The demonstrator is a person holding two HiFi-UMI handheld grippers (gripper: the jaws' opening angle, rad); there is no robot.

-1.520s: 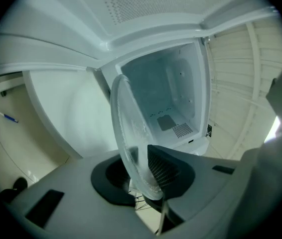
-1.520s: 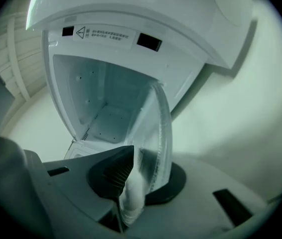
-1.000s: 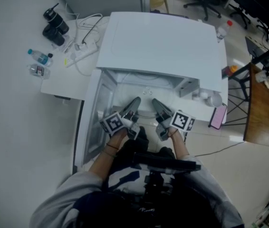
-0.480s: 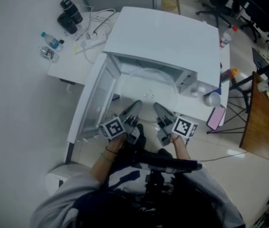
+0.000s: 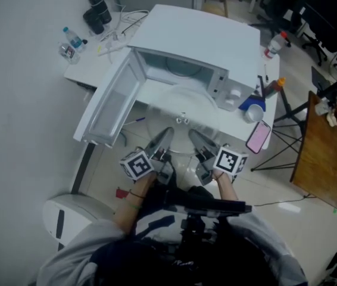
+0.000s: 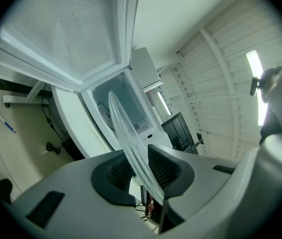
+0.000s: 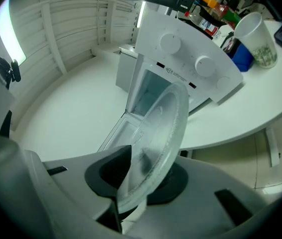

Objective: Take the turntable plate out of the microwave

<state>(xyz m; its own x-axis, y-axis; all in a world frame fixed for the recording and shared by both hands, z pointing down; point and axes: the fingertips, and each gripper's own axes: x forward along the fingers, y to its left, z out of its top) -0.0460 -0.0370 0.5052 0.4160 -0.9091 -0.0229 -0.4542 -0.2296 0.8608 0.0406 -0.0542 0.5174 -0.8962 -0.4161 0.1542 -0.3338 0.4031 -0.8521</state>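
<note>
The clear glass turntable plate (image 5: 179,119) hangs in the air outside the open white microwave (image 5: 201,37), in front of its cavity (image 5: 177,70). My left gripper (image 5: 159,140) is shut on the plate's near left rim, and my right gripper (image 5: 197,140) is shut on the near right rim. In the left gripper view the plate (image 6: 123,128) runs edge-on between the dark pads of that gripper (image 6: 138,168). In the right gripper view the plate (image 7: 163,128) sits clamped in that gripper (image 7: 141,176), with the microwave's knobs (image 7: 171,43) beyond.
The microwave door (image 5: 112,103) swings out to the left. On the white table (image 5: 88,70) lie bottles (image 5: 70,40) and cables at the left; a cup (image 5: 253,113), an orange-capped bottle (image 5: 272,87) and a pink phone (image 5: 256,137) at the right. A wooden desk (image 5: 323,154) stands farther right.
Both grippers have drawn back toward me and risen, carrying the plate from inside the microwave cavity out past the table's front edge. The grip on both rims has held.
</note>
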